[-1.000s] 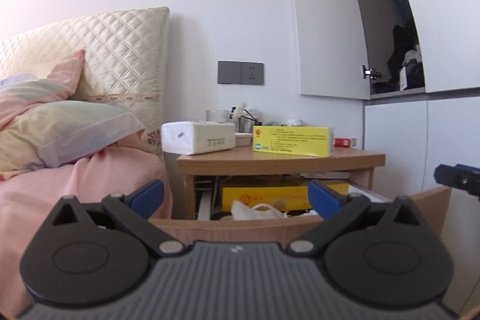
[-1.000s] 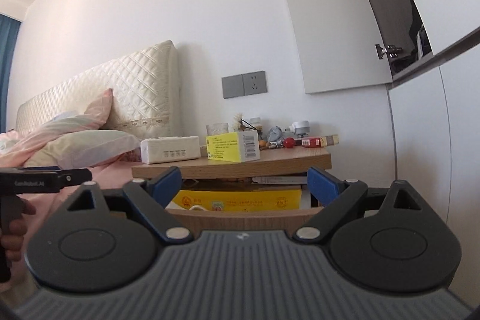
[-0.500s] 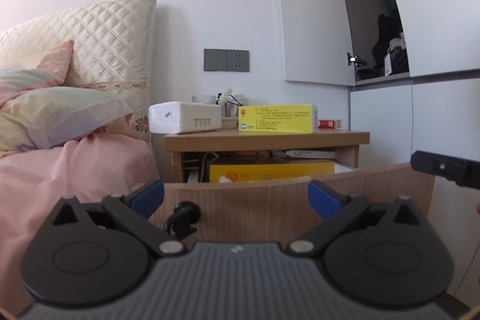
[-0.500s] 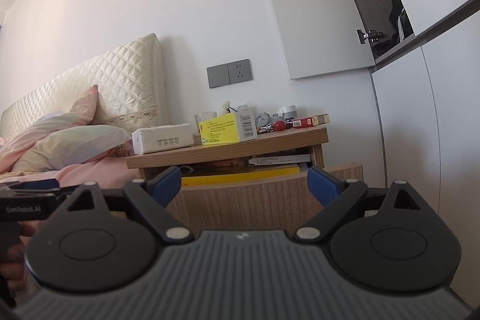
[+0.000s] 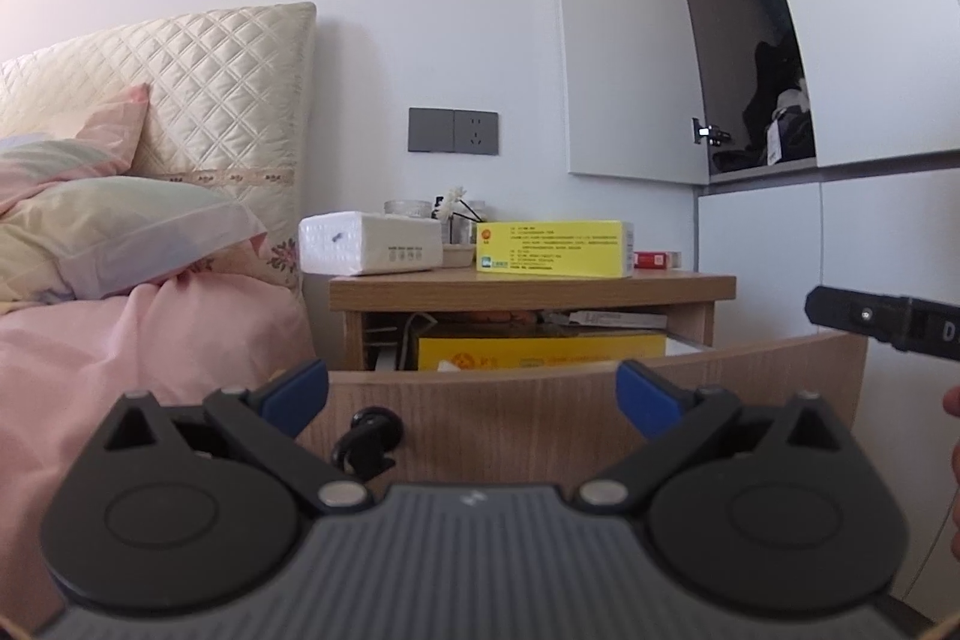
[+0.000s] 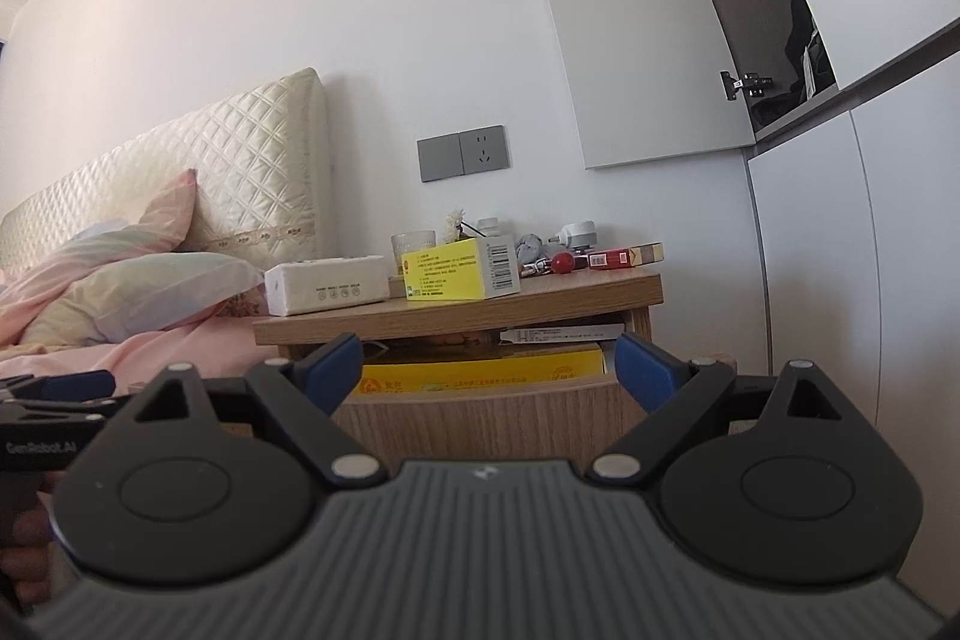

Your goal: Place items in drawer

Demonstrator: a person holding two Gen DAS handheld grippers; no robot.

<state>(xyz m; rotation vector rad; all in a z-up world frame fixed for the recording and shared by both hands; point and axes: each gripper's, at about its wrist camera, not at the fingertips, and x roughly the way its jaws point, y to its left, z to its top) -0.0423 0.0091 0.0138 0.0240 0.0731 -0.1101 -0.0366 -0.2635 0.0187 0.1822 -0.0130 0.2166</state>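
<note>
Left wrist view: left claw (image 5: 472, 394) is hovering released before the pulled-out drawer (image 5: 540, 418); right claw (image 6: 489, 365) is gaping too, yellow box (image 6: 459, 268) sitting on the nightstand (image 6: 480, 307) at twelve o'clock

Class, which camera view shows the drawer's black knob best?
The left wrist view: the knob shows on the drawer front between the open fingers. In the right wrist view the gripper body hides that part of the front, so no knob is seen.

yellow box (image 5: 553, 249) — pink quilted bedding (image 5: 120, 334)
</note>
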